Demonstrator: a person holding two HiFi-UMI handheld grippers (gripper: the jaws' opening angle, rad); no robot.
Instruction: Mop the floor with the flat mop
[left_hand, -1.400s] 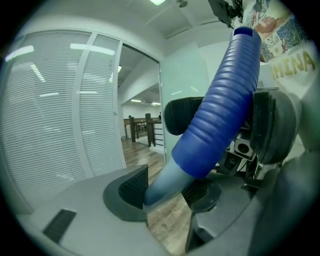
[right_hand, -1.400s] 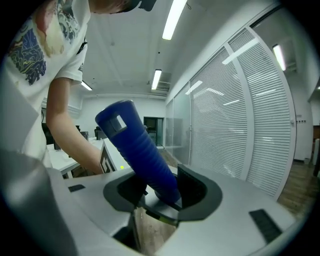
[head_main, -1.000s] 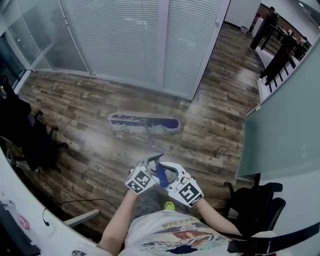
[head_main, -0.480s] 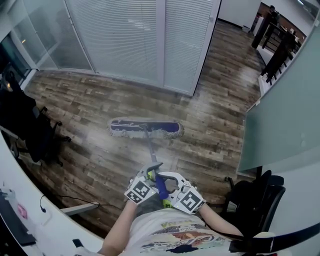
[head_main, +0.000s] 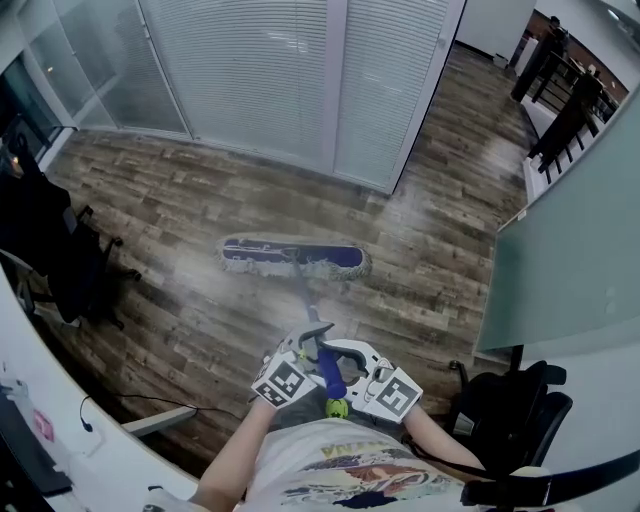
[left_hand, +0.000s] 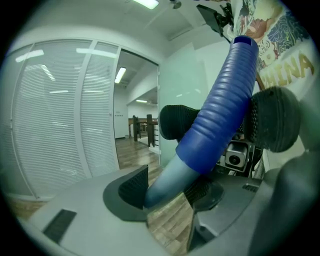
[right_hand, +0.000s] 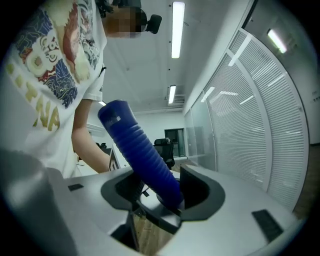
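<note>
Head view has the mop head lying flat on the wood floor, well ahead of the person; its long axis runs left to right, roughly square to the mop handle; the handle climbs back from the middle of the head to the person's waist.

Both tongs meet it there; the left tongs sit lower and nearer the head, at the point where grey shaft turns to blue ribbed grip; the right tongs are just behind, on the grip itself. Each gripper view shows the handle between its jaws, touching the pads; both pairs have just been opening a little, so I'd call the hold loose rather than clamped.

Any stroke, I'd judge, runs along the handle's line; bare boards lie toward the blinds; office chairs stand either side, and a white bench at lower left.
</note>
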